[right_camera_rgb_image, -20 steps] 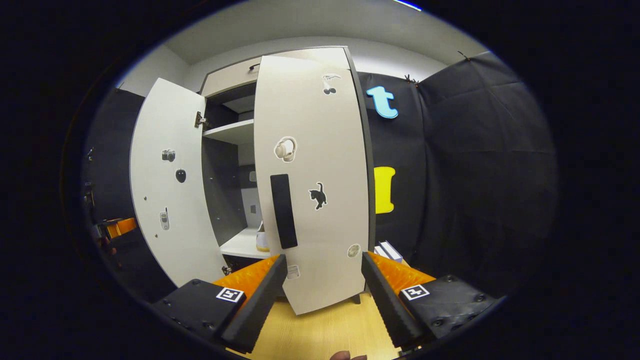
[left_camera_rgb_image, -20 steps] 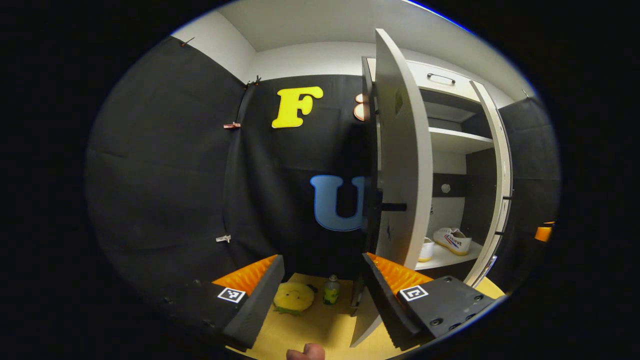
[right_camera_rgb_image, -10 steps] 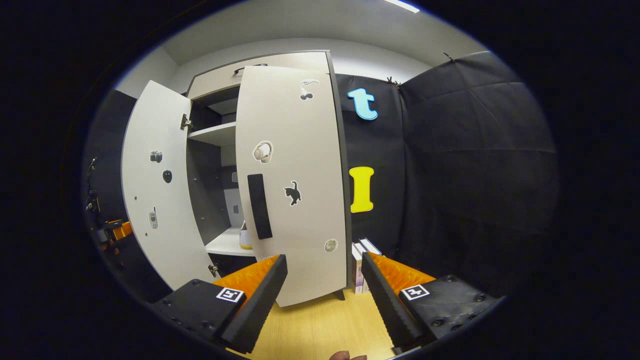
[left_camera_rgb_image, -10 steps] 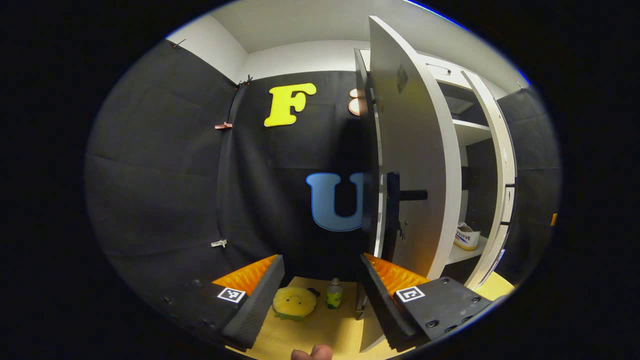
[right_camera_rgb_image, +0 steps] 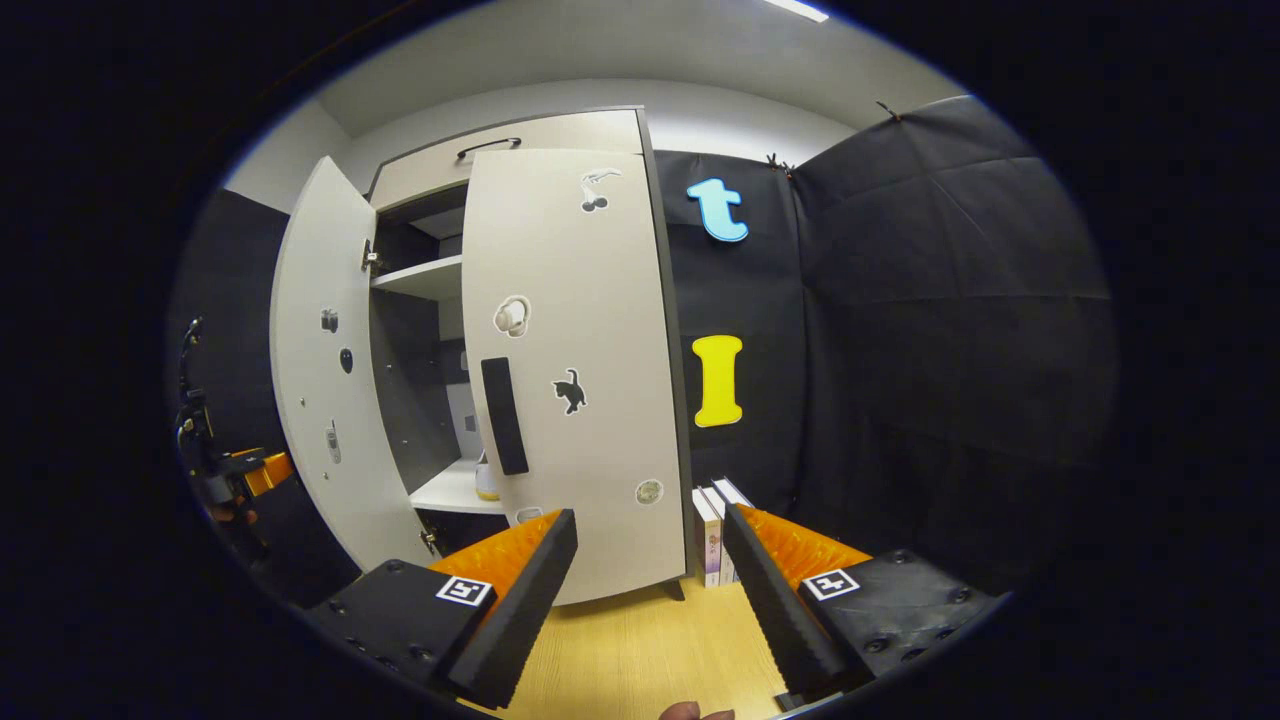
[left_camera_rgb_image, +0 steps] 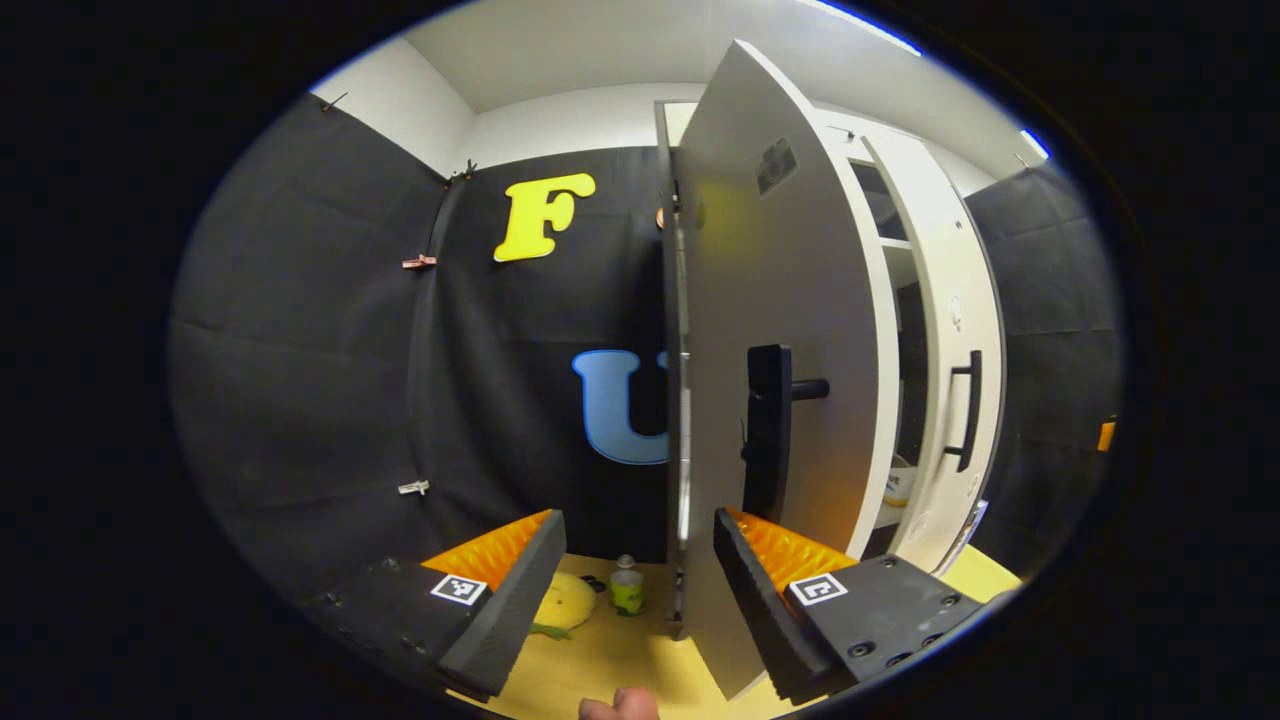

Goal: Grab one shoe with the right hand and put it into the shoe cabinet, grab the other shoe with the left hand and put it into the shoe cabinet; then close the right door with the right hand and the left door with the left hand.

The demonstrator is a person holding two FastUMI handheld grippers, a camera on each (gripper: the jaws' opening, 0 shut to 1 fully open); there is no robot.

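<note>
At the shoe cabinet (right_camera_rgb_image: 520, 190), the right door (right_camera_rgb_image: 590, 370) lies nearly flush with the front while the left door (left_camera_rgb_image: 780, 330) stands partly ajar.

Through the gap between the doors, the toe of one shoe (right_camera_rgb_image: 486, 482) shows on the lower shelf (right_camera_rgb_image: 450, 490). The left gripper (left_camera_rgb_image: 632, 580) sits beside the left door's outer face, fingers apart around nothing, one near the door handle (left_camera_rgb_image: 768, 430). The right gripper (right_camera_rgb_image: 650, 585) hangs before the right door, fingers spread and empty. Books (right_camera_rgb_image: 712, 530) stand beside the cabinet; a small bottle (left_camera_rgb_image: 627, 590) sits on the floor.
</note>
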